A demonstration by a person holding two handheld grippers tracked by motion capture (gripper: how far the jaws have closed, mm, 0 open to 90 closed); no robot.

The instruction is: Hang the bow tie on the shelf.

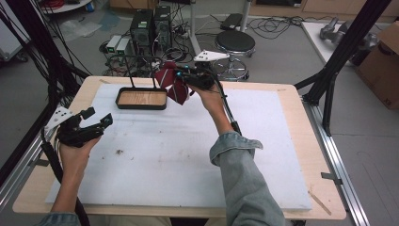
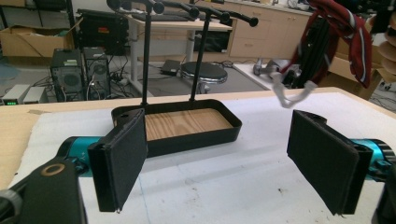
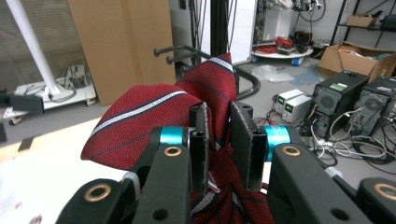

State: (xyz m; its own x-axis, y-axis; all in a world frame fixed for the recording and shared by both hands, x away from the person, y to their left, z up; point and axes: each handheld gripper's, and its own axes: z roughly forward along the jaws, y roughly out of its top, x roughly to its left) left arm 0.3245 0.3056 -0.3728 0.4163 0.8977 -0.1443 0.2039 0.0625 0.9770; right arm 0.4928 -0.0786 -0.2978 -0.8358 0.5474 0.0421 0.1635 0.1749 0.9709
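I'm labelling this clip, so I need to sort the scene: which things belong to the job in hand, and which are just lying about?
In the job:
- red striped tie, clamped in the right gripper
- black rack with wooden tray
- left gripper, jaws apart, holding nothing

Lying about:
- round stool
- computer towers
- cardboard box
- white table pad

Grey computer towers (image 1: 151, 24) and round black stool (image 1: 235, 43) on floor beyond table.
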